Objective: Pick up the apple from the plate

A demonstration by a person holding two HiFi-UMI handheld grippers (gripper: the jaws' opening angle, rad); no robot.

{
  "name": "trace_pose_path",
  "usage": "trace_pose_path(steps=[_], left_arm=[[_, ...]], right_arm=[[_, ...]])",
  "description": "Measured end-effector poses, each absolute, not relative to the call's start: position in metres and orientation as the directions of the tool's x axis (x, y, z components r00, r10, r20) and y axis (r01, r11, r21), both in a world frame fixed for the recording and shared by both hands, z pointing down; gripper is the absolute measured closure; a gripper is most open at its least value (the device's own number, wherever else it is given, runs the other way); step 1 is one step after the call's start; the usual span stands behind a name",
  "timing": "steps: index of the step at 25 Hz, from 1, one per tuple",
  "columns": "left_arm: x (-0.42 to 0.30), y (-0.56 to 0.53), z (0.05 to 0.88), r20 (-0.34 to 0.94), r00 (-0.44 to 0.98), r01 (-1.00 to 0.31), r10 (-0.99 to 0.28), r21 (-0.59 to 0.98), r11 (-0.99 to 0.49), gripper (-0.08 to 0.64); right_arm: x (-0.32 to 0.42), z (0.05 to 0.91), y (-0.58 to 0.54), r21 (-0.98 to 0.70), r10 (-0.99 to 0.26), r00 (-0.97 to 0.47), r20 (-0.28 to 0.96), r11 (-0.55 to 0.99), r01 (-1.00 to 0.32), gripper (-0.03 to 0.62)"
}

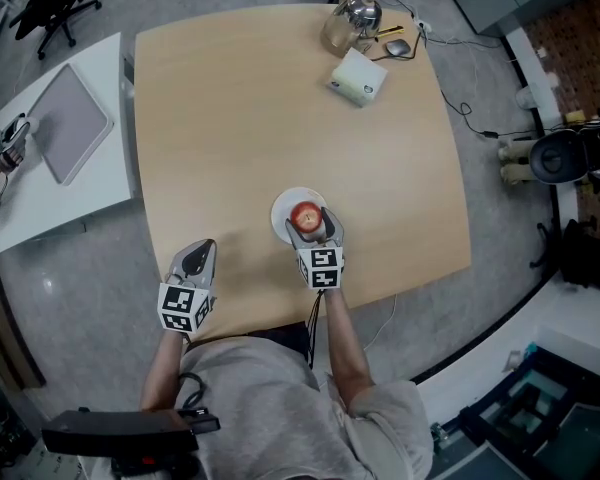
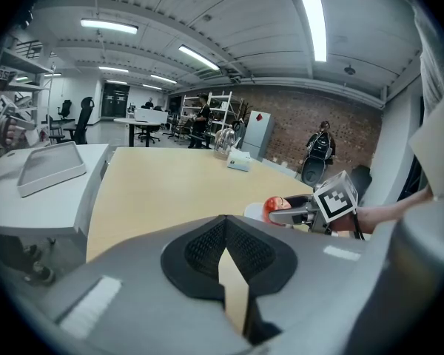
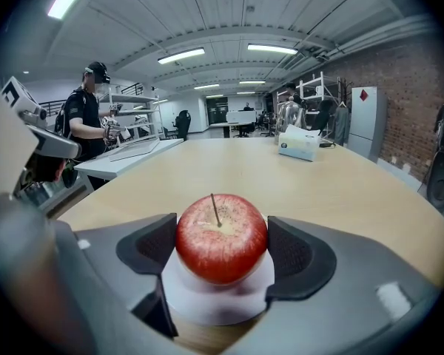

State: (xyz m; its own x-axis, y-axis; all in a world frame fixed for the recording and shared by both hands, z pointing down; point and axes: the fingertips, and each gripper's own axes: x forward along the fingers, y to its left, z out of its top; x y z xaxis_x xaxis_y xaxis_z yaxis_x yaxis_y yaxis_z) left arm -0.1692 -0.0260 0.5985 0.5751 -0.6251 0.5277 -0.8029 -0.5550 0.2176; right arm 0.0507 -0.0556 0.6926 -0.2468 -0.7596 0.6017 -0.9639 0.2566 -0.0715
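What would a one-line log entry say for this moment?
right gripper: shut on apple | apple: resting on plate, not yet lifted | left gripper: shut, empty

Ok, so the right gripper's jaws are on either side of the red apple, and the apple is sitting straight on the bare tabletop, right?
Not quite. The red apple sits on a white plate, not straight on the tabletop; the right gripper view shows the plate under it. The rest holds: the right gripper has its jaws on either side of the apple.
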Motion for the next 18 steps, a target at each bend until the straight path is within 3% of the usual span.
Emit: trace_pose_path(steps=[18], left_arm=[[-0.159, -0.018, 0.602, 0.532, 0.567, -0.806, -0.629, 0.201, -0.556, 0.540]], right_arm=[[0.061, 0.674, -0.058, -0.065, -0.788, -0.263, 0.556, 0.274, -0.959, 0.207]])
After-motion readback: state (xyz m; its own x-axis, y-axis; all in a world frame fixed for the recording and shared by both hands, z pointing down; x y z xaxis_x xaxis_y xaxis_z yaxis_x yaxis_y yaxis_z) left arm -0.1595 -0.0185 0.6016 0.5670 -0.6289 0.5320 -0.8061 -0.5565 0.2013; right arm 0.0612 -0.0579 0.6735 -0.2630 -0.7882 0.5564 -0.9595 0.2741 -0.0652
